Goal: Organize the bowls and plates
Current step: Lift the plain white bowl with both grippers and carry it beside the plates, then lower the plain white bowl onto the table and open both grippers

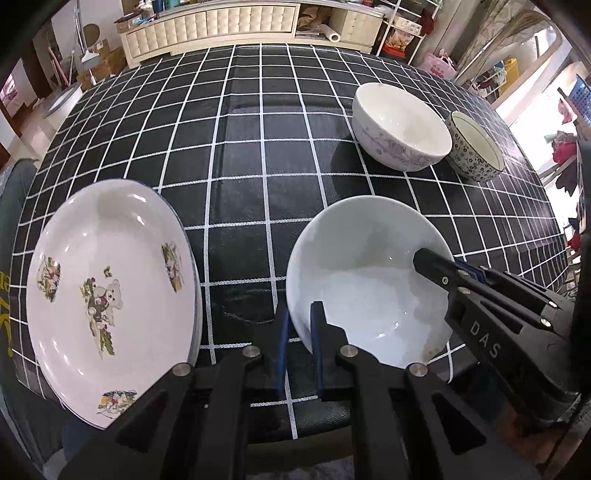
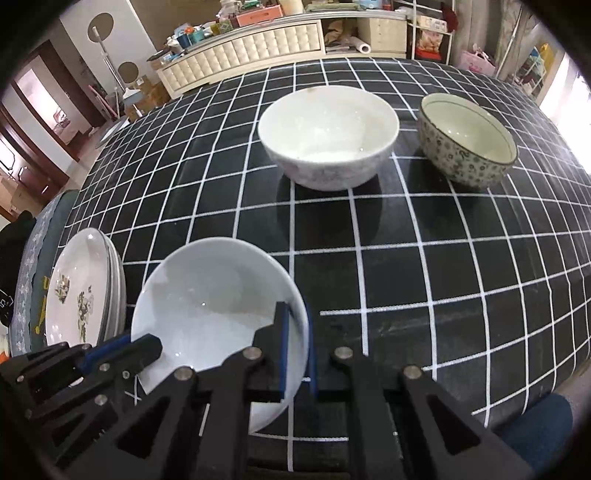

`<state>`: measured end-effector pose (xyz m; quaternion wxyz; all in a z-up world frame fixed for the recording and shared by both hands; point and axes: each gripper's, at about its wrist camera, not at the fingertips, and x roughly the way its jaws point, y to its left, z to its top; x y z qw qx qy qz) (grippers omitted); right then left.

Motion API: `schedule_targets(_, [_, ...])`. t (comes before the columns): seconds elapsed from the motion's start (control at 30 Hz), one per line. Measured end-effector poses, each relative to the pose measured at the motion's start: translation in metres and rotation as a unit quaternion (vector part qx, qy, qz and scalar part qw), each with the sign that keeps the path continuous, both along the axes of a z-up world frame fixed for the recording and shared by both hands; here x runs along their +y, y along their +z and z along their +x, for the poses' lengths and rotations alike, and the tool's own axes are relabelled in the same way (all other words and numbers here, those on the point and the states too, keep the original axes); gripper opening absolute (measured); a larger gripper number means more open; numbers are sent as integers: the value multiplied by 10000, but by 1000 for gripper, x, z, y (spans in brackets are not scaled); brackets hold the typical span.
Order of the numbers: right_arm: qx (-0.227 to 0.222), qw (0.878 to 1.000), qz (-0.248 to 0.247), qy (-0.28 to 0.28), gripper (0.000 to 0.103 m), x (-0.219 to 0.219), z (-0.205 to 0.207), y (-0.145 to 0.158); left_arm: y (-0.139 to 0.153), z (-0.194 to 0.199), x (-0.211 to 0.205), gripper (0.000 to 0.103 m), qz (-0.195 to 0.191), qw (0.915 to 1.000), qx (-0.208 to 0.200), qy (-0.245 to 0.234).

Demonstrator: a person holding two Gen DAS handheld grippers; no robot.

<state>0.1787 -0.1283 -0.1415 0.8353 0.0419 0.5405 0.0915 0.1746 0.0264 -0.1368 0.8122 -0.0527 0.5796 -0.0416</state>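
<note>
A plain white bowl (image 1: 364, 273) sits near the table's front edge; it also shows in the right wrist view (image 2: 210, 306). My left gripper (image 1: 300, 334) is shut on its left rim, one finger inside and one outside. My right gripper (image 2: 295, 336) is shut on its right rim and shows in the left wrist view (image 1: 443, 271). A stack of white plates (image 1: 107, 291) with a bear print lies to the left, also in the right wrist view (image 2: 83, 284). A white floral bowl (image 1: 400, 127) (image 2: 328, 136) and a smaller patterned bowl (image 1: 474, 146) (image 2: 467, 140) stand farther back.
The table has a black cloth with a white grid (image 1: 258, 147). A cream sideboard (image 1: 210, 27) and cluttered shelves (image 1: 406, 26) stand behind the table. A chair cushion (image 2: 535, 417) shows at the table's near right edge.
</note>
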Motion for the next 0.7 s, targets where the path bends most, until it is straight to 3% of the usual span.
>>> schedule_targets(0.2, [79,9999,74,-1,12,-2,0,-1,0,-3,0,9,-10,10000,-28,-18])
schedule_targets(0.7, [-513,9983,248,-80,12,-10,-1,44,44,-3,2,9,130,9985,-525,-108])
